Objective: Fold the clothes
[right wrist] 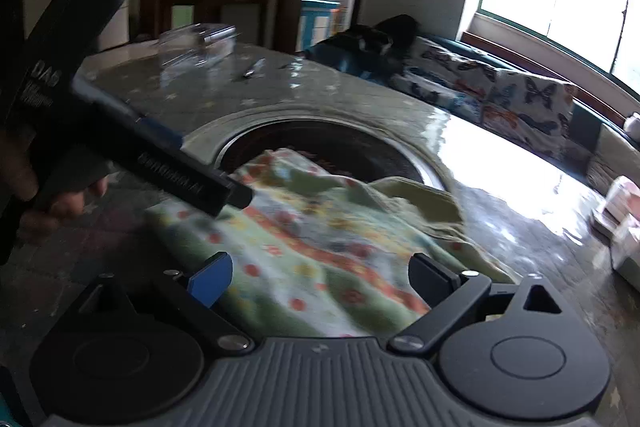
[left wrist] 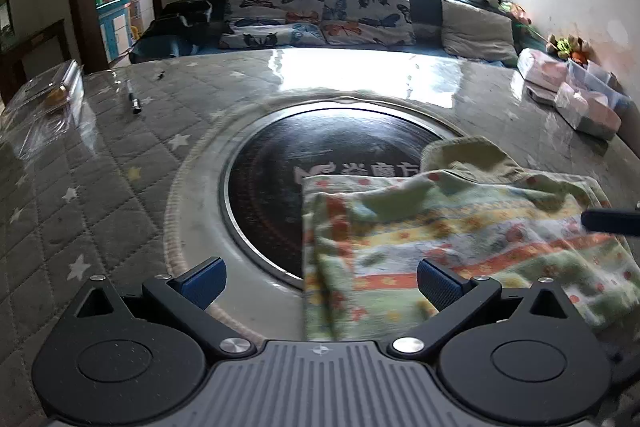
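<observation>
Left tool (left wrist: 320, 283) and right tool (right wrist: 320, 279) gape, seemingly gripping nothing.

quilted star table (left wrist: 100, 163), floral garment (left wrist: 460, 247) over its round hotplate (left wrist: 264, 179), pen (left wrist: 134, 99), boxes (left wrist: 580, 99)

black linkage arms w/ silver screws, round black hubs, ribbed grey housing; blue pads on left gripper (left wrist: 320, 285) & right gripper (right wrist: 320, 279); white lettering, bare skin.

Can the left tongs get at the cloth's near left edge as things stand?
Probably yes. The left tongs are open, and the cloth edge already lies between the fingers, nothing over it. The right tongs, also open, sit further right, so the way looks free.
</observation>
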Demonstrator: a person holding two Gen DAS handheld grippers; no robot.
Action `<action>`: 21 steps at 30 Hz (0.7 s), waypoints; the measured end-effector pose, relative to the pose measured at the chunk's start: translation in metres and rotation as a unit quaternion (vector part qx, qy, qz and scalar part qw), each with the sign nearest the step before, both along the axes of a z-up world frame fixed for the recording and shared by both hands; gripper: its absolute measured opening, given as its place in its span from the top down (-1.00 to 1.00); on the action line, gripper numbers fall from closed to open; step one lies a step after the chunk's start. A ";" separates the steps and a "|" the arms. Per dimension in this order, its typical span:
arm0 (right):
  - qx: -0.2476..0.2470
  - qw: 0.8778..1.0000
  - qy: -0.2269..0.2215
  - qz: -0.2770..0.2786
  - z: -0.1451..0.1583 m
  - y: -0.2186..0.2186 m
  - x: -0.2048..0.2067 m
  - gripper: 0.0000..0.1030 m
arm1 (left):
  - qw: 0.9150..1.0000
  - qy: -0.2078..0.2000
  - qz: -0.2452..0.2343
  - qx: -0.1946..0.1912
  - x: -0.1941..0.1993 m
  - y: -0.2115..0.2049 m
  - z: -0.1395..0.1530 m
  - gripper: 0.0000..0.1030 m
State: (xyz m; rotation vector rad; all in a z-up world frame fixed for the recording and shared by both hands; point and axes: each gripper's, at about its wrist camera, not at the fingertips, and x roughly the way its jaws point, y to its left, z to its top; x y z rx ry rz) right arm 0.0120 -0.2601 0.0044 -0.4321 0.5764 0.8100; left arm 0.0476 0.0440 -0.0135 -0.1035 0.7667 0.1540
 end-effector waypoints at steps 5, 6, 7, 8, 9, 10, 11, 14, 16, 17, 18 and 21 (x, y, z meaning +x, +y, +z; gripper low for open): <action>-0.015 0.999 0.002 0.041 -0.002 0.019 -0.010 -0.76 | 1.000 -0.004 0.018 -0.012 -0.006 0.017 0.002 -1.00; -0.018 0.998 0.002 0.052 -0.002 0.024 -0.013 -0.69 | 1.000 -0.006 0.022 -0.014 -0.007 0.021 0.002 -1.00; -0.022 0.998 0.001 0.063 -0.003 0.030 -0.015 -0.62 | 0.999 -0.007 0.027 -0.015 -0.008 0.025 0.002 -1.00; -0.025 0.997 -0.001 0.072 -0.003 0.034 -0.017 -0.60 | 0.999 -0.009 0.032 -0.017 -0.009 0.029 0.002 -1.00; -0.029 0.996 -0.003 0.082 -0.004 0.038 -0.020 -0.57 | 0.999 -0.011 0.037 -0.019 -0.010 0.033 0.003 -1.00; -0.032 0.995 -0.004 0.091 -0.005 0.043 -0.022 -0.47 | 0.999 -0.013 0.042 -0.023 -0.011 0.038 0.003 -1.00; -0.035 0.994 -0.007 0.099 -0.005 0.047 -0.024 -0.43 | 0.998 -0.014 0.048 -0.028 -0.012 0.042 0.003 -1.00; -0.046 0.991 -0.013 0.124 -0.009 0.060 -0.028 -0.30 | 0.997 -0.013 0.053 -0.052 -0.015 0.050 0.003 -1.00; -0.054 0.989 -0.014 0.139 -0.011 0.068 -0.031 -0.06 | 0.996 -0.012 0.055 -0.069 -0.016 0.054 0.003 -1.00; -0.057 0.987 -0.014 0.147 -0.013 0.072 -0.033 0.01 | 0.995 -0.012 0.056 -0.077 -0.017 0.056 0.003 -1.00; -0.062 0.986 -0.015 0.152 -0.015 0.076 -0.034 0.05 | 0.995 -0.012 0.057 -0.086 -0.018 0.058 0.003 -1.00; -0.073 0.984 -0.029 0.161 -0.020 0.082 -0.039 0.26 | 0.992 -0.010 0.060 -0.111 -0.020 0.064 0.003 -1.00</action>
